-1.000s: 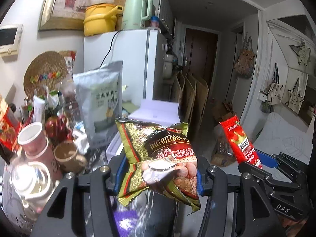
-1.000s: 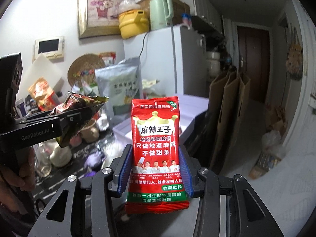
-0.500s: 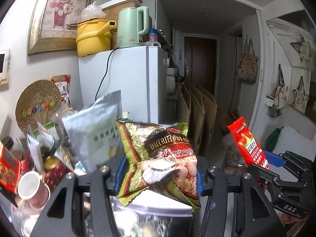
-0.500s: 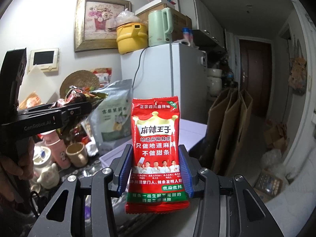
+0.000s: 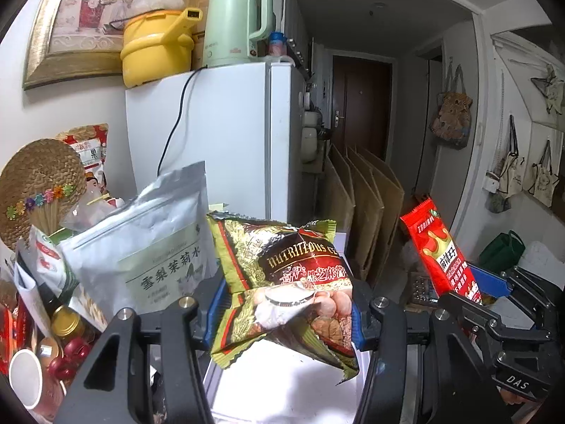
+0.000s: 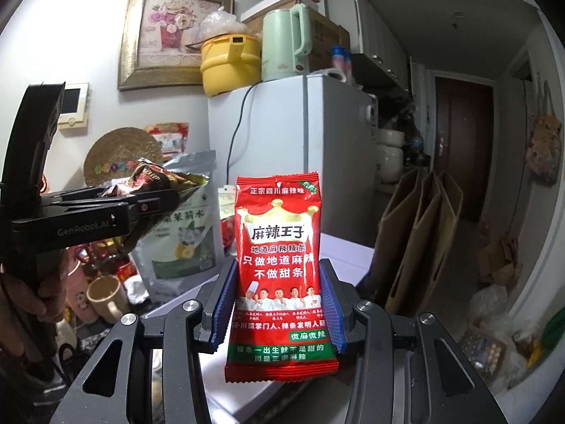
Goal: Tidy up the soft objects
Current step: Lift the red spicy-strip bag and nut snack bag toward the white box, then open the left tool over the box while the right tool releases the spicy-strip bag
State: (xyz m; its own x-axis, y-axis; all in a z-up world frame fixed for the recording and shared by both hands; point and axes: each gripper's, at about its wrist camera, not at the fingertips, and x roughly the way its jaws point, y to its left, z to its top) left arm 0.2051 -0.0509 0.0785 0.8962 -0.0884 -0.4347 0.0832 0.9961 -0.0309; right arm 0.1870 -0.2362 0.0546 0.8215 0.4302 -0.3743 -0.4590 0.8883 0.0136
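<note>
My left gripper [image 5: 284, 312] is shut on a green and brown cereal packet [image 5: 282, 282], its blue pads pressing both sides. The packet is crumpled and tilts to the right. My right gripper [image 6: 279, 312] is shut on a red spicy-snack packet [image 6: 280, 275] that stands upright between the pads. In the left wrist view the red packet [image 5: 441, 251] and the right gripper [image 5: 494, 293] show at the right. The right wrist view has the left gripper [image 6: 116, 208] with the cereal packet [image 6: 159, 180] at the left, a hand [image 6: 28, 293] holding it.
A white box [image 6: 349, 258] lies below both grippers. To the left stand a silver tea pouch [image 5: 148, 243], cups [image 6: 106, 293], jars and a woven fan [image 5: 39, 183]. Behind is a white fridge [image 5: 226, 134] with a yellow pot [image 5: 155, 49] and a green kettle [image 5: 236, 24]. Cardboard sheets [image 5: 363, 205] lean on the right.
Both grippers have travelled forward and slightly up toward the fridge with their packets still held. The clutter on the left has slid back and lower in both views.
</note>
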